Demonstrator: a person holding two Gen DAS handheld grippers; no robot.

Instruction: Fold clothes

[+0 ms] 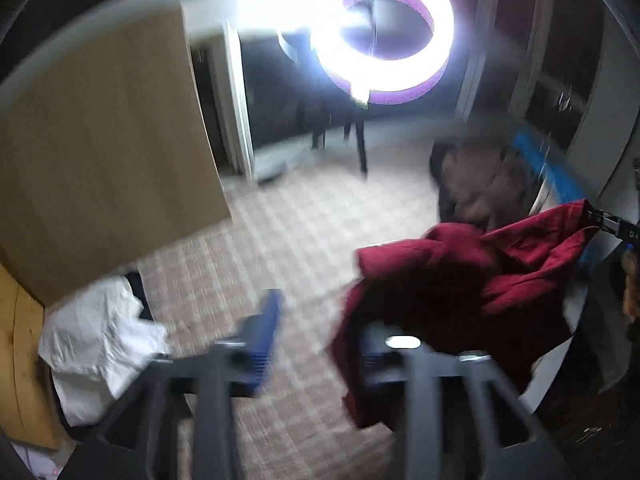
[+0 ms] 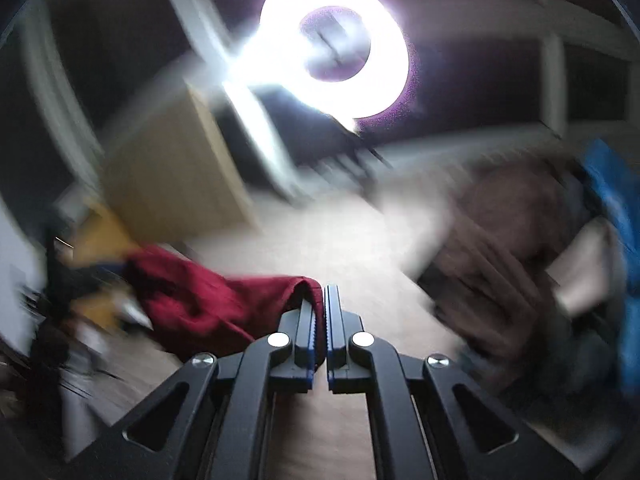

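Matt red cloth garment (image 2: 208, 300), matt black plastic right gripper (image 2: 324, 308) with shiny metal screws

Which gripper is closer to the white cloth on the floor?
Left. The left gripper hangs open just right of the white cloth; the right gripper is shut on the red garment's far corner.

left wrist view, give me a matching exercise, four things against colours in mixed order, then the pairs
Things:
1. held garment
2. ring light
3. crumpled cloth at lower left
4. panel at left

Colours:
a. white cloth
b. dark red
c. tan brown
d. glowing white

Pairs: 1-b, 2-d, 3-a, 4-c

The right gripper is shut on the garment.
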